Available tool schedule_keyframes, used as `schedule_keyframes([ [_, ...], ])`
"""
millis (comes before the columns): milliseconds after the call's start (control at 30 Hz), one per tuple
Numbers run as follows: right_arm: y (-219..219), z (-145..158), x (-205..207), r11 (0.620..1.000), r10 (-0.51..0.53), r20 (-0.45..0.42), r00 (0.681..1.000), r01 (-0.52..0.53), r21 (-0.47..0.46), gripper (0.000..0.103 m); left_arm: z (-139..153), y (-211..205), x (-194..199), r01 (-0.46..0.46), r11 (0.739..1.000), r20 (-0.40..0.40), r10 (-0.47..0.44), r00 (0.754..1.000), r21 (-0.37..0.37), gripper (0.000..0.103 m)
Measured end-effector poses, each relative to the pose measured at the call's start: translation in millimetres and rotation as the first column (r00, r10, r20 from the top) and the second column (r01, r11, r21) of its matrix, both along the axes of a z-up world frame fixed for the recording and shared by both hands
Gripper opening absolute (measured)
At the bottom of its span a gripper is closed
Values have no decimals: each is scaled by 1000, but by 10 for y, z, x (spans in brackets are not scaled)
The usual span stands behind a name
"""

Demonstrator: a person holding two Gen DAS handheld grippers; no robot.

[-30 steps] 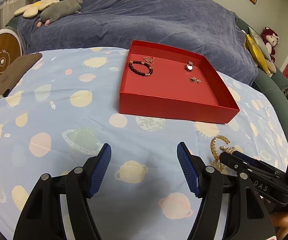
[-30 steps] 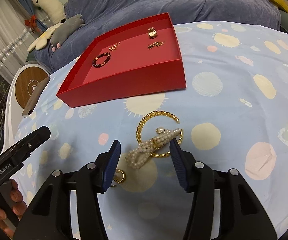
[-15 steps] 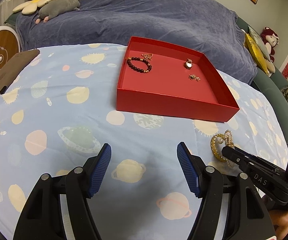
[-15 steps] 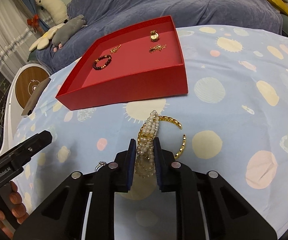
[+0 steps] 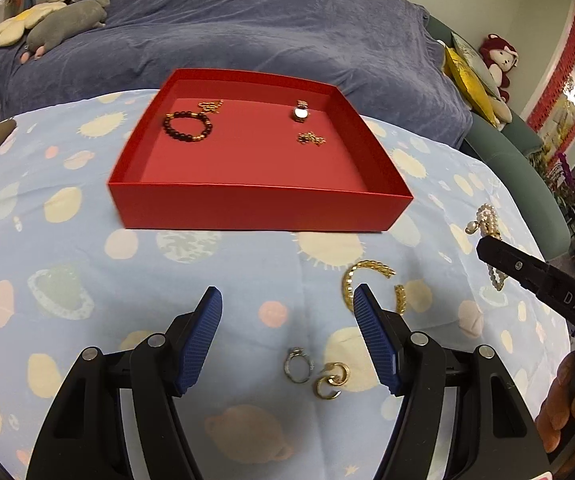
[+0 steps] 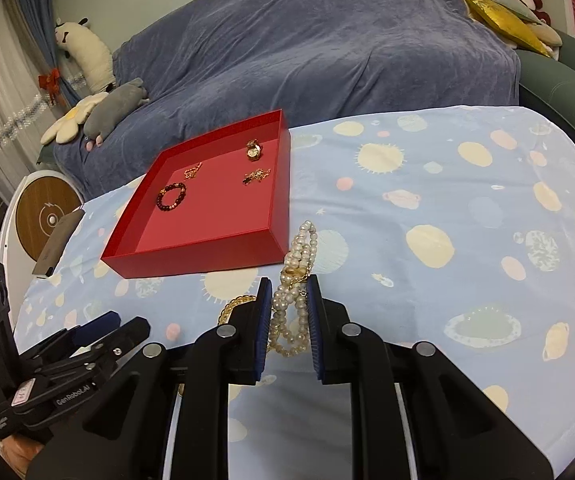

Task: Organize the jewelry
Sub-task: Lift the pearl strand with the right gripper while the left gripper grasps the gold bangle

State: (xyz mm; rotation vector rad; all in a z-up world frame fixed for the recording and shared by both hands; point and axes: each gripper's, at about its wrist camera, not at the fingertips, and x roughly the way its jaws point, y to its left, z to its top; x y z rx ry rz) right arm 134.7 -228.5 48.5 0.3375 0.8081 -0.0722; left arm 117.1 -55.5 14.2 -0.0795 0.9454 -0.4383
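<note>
Pearl necklace (image 6: 293,296) hangs pinched between the right tongs (image 6: 287,300), lifted just right of the red tray's (image 6: 191,258) near corner. Left tongs (image 5: 287,308) are spread wide over the tabletop (image 5: 87,240), near a gold bangle (image 5: 371,276) and two rings (image 5: 315,372).

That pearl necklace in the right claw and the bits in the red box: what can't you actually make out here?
- Pearl necklace: right view, the claw's pads cover its pinched middle; left view, the claw's dark finger hides most of it.
- Gold bangle: left view, the left claw's blue pad cuts across it; right view, only a sliver shows.
- Gold pieces in the red box: too small to identify.
</note>
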Motion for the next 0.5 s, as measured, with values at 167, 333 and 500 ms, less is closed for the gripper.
schedule_keyframes([
  [167,52,-67,-23,1000,26,-17,1000,-26,-10,17,-92,-297,23,44,999,8,-44,999,27,66],
  [333,61,-166,-49,999,36,-41,999,-37,-11,17,-195,-439,99,56,997,10,-56,998,53,63],
  [500,54,-189,-57,999,38,-45,998,-39,-7,17,-346,-589,155,90,990,1,-91,996,107,44],
])
